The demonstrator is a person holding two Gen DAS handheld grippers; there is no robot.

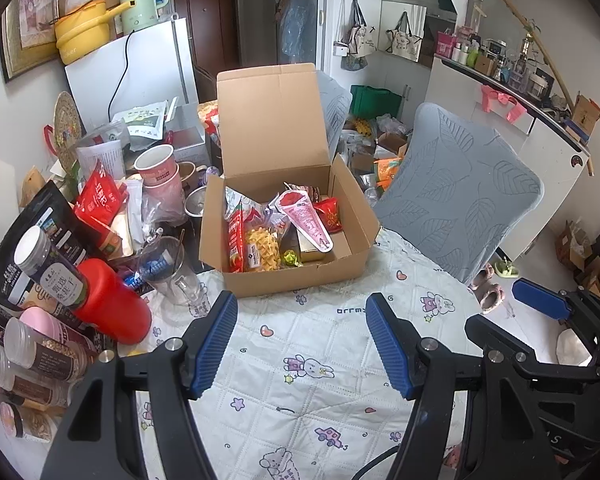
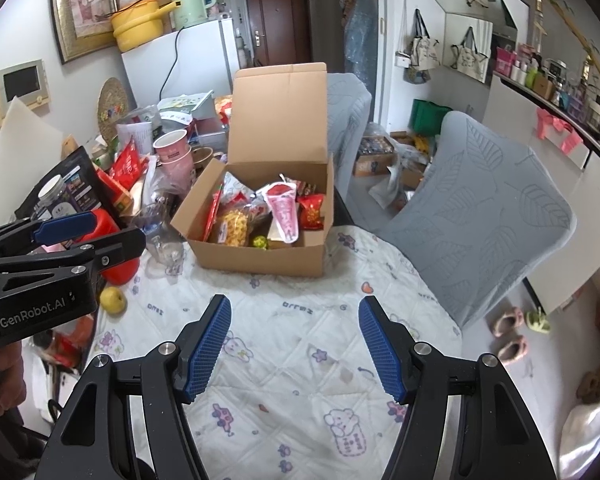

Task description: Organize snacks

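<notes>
We see both tools released, empty – left tool (image 1: 302,344), right tool (image 2: 296,346) – above the tabletop (image 2: 300,380), facing the snack-filled cardboard box (image 1: 296,276).

"GenRobot.AI" stands in white on the left gripper (image 2: 40,256) body.

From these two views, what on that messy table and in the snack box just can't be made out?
- Bottom layer of the cardboard box: both views, buried under the pink cone packet and the other wrappers.
- Jar labels: left view, bent and cut by the fisheye edge.
- Table left of the yellow fruit: right view, hidden behind the left claw.
- Shelf bottles: too small.
</notes>
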